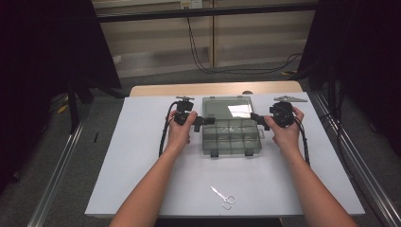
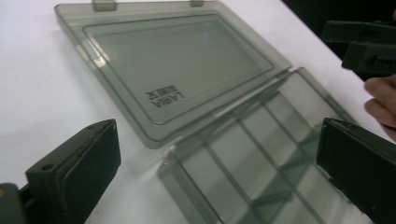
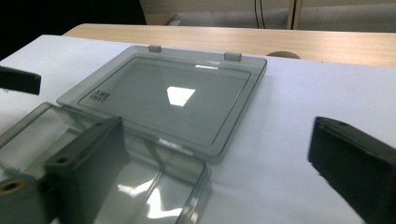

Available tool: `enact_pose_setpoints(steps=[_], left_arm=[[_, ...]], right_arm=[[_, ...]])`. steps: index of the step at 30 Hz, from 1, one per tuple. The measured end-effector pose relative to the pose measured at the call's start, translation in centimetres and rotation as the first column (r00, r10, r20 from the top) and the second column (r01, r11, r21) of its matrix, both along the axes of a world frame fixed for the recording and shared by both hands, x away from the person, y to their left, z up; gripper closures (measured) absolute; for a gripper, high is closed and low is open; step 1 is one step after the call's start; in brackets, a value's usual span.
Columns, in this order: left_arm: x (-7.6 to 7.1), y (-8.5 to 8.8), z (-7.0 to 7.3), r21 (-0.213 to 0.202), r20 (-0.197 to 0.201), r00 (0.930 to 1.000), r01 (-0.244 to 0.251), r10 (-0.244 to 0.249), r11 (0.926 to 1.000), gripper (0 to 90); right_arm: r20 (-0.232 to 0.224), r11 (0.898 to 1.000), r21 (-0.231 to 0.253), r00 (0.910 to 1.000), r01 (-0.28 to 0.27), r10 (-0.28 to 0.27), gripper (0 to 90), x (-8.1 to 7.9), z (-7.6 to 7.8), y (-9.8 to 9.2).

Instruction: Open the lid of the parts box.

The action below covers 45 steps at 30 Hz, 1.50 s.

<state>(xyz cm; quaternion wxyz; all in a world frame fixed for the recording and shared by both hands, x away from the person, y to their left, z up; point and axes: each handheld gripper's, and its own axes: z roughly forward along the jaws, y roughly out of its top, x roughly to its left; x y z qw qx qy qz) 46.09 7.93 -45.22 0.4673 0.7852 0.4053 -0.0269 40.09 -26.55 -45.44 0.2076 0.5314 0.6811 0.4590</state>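
I held both grippers, left gripper (image 1: pixel 201 122) and right gripper (image 1: pixel 257 118), jaws wide and empty, flanking the box (image 1: pixel 231 137) lying open near the table's (image 1: pixel 142 165) far edge.

Both forearms reach forward, the left gripper (image 1: pixel 201 120) and right gripper (image 1: pixel 257 118) pointing inward, jaws wide apart.

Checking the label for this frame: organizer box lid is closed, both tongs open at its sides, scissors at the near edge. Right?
Not quite: the lid is open, laid flat behind the box, as the high view shows. The left tongs and right tongs are open at its sides, and the scissors lie near the near edge.
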Motion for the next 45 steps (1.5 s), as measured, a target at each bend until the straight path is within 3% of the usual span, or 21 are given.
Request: enact_pose_setpoints(steps=[2, 6, 9, 13, 17, 22, 25, 26, 31, 32, 35, 38, 39, 43, 45], left_arm=[[-0.4, -0.1, 0.2, 0.026, 0.021, 0.9998, 0.004, -0.005, 0.9997, 0.0], [-1.1, -0.2, 0.7, 0.029, 0.028, 0.9983, 0.049, -0.050, 0.9984, 0.0], [-2.1, -0.5, 1.1, 0.034, 0.039, 0.9954, 0.086, -0.087, 0.9958, 0.0], [-3.2, -0.7, 1.7, 0.040, 0.063, 0.9899, 0.125, -0.127, 0.9914, 0.0], [-4.4, -0.7, 2.5, 0.089, 0.094, 0.9824, 0.153, -0.162, 0.9842, 0.2], [-5.6, -0.7, 3.1, 0.074, 0.094, 0.9762, 0.189, -0.195, 0.9792, 0.5], [-6.5, -1.0, 3.3, 0.080, 0.110, 0.9703, 0.207, -0.215, 0.9750, 0.8], [-6.7, -1.0, 3.5, 0.096, 0.113, 0.9653, 0.225, -0.235, 0.9696, 0.8], [-8.0, -1.4, 4.0, 0.135, 0.132, 0.9516, 0.260, -0.277, 0.9562, 1.3], [-8.2, -1.6, 4.0, 0.113, 0.138, 0.9523, 0.258, -0.272, 0.9594, 1.4], [-8.9, -1.6, 4.5, 0.125, 0.140, 0.9422, 0.288, -0.304, 0.9494, 1.9], [-9.5, -1.8, 4.8, 0.122, 0.147, 0.9365, 0.302, -0.318, 0.9455, 2.0], [-9.7, -1.9, 4.9, 0.138, 0.143, 0.9319, 0.315, -0.333, 0.9391, 2.0], [-10.3, -2.1, 4.8, 0.141, 0.153, 0.9242, 0.330, -0.350, 0.9333, 2.2], [-10.6, -2.1, 4.8, 0.149, 0.156, 0.9238, 0.328, -0.350, 0.9328, 2.4]], right_arm=[[-0.006, 1.000, -0.008, 1.0000, -0.002, 0.002, 0.0, -0.6, -0.1, 0.1], [0.023, 1.000, -0.023, 0.9997, -0.003, 0.004, 0.0, -2.1, -0.1, 0.1], [0.043, 0.993, -0.087, 0.9964, 0.077, -0.073, 0.0, -3.2, -0.1, 0.0], [0.054, 0.992, -0.090, 0.9949, 0.090, -0.085, 0.0, -4.5, -0.3, -0.6], [0.057, 0.991, -0.093, 0.9944, 0.094, -0.088, 0.8, -5.8, -0.4, -1.5], [0.068, 0.991, -0.097, 0.9938, 0.094, -0.087, 1.0, -7.4, -0.5, -2.6], [0.080, 0.989, -0.119, 0.9938, 0.087, -0.078, 0.5, -8.2, -0.7, -2.9], [0.086, 0.988, -0.130, 0.9934, 0.087, -0.076, 1.1, -8.6, -0.8, -3.0], [0.110, 0.990, -0.119, 0.9921, 0.073, -0.060, 0.7, -10.2, -0.9, -3.5], [0.117, 0.990, -0.121, 0.9912, 0.076, -0.062, 0.9, -10.4, -0.8, -3.5], [0.137, 0.991, -0.116, 0.9895, 0.064, -0.048, 0.8, -11.4, -0.4, -3.7], [0.154, 0.991, -0.124, 0.9875, 0.052, -0.033, 0.7, -12.5, -0.3, -3.9], [0.155, 0.991, -0.123, 0.9874, 0.049, -0.030, 0.7, -12.8, -0.3, -4.0], [0.159, 0.991, -0.132, 0.9871, 0.034, -0.013, 0.9, -13.9, -0.4, -4.3], [0.157, 0.991, -0.132, 0.9876, 0.029, -0.008, 1.0, -14.4, -0.5, -4.5]])
